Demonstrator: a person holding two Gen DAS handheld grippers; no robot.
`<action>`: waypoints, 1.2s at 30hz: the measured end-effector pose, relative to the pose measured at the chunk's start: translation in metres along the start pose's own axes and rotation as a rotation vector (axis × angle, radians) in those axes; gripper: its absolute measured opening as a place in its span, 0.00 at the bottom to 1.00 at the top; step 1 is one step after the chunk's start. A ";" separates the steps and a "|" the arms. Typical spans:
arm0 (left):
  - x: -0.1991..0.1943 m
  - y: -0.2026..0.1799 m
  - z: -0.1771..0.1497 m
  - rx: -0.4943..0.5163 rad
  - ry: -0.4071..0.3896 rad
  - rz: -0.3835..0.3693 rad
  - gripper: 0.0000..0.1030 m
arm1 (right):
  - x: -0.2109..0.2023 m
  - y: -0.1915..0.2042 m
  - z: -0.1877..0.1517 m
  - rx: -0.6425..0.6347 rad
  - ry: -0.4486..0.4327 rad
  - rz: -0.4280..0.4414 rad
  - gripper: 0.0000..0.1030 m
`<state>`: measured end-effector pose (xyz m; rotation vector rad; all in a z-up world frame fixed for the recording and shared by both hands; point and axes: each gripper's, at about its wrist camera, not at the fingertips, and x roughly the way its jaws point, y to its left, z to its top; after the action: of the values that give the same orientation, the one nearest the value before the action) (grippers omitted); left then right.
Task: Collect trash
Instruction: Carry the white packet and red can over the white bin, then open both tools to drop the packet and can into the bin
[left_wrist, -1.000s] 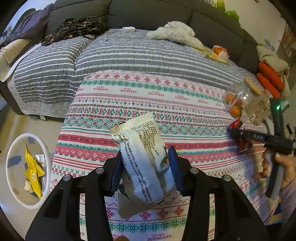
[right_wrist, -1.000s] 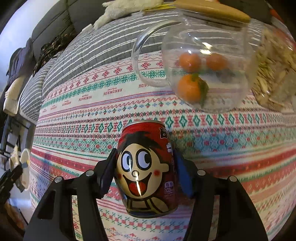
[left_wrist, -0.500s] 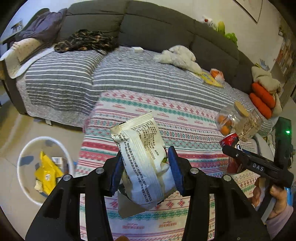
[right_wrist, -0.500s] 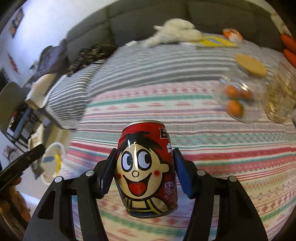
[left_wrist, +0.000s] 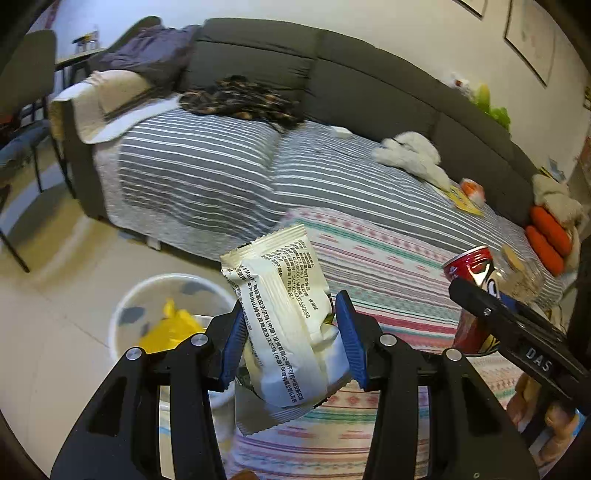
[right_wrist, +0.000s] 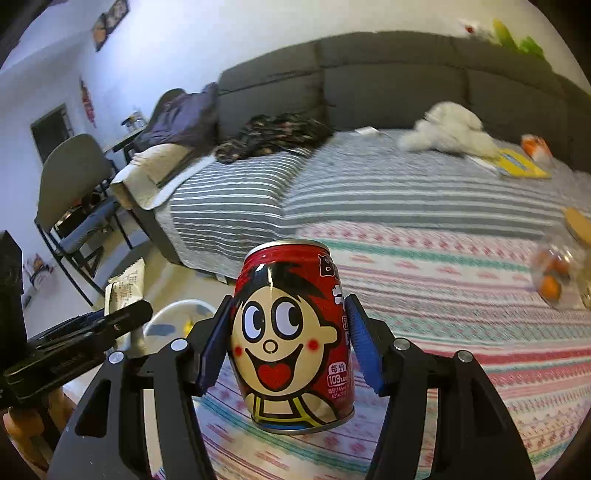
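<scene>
My left gripper (left_wrist: 291, 339) is shut on a cream snack wrapper (left_wrist: 284, 314) and holds it in the air over the left edge of the patterned table cover (left_wrist: 388, 266). A white waste bin (left_wrist: 122, 314) with yellow trash stands on the floor just below and left of it. My right gripper (right_wrist: 291, 343) is shut on a red drink can with a cartoon face (right_wrist: 291, 339), held upright above the cover. The can also shows in the left wrist view (left_wrist: 469, 266), and the wrapper in the right wrist view (right_wrist: 125, 288). The bin shows in the right wrist view (right_wrist: 166, 317) too.
A grey sofa (left_wrist: 332, 92) with a striped throw, dark clothes (left_wrist: 240, 99) and a white plush toy (left_wrist: 410, 155) lies behind. A glass jar with oranges (right_wrist: 554, 273) stands on the cover at the right. A chair (right_wrist: 74, 199) stands at the left.
Both grippers have lifted and swung left toward the bin with their loads. The bin now lies closer below the left gripper and the jar has fallen away to the right.
</scene>
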<state>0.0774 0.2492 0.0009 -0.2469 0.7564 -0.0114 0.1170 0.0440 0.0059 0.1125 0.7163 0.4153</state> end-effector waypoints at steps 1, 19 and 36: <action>-0.001 0.006 0.001 -0.007 -0.004 0.013 0.43 | 0.004 0.008 0.001 -0.010 -0.005 0.003 0.57; 0.018 0.113 0.016 -0.173 0.016 0.174 0.48 | 0.082 0.095 -0.001 -0.093 0.000 0.000 0.57; -0.013 0.144 0.028 -0.321 -0.036 0.153 0.69 | 0.126 0.138 -0.019 -0.165 0.074 0.042 0.57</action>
<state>0.0758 0.3964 -0.0026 -0.4923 0.7378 0.2601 0.1440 0.2201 -0.0523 -0.0439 0.7507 0.5189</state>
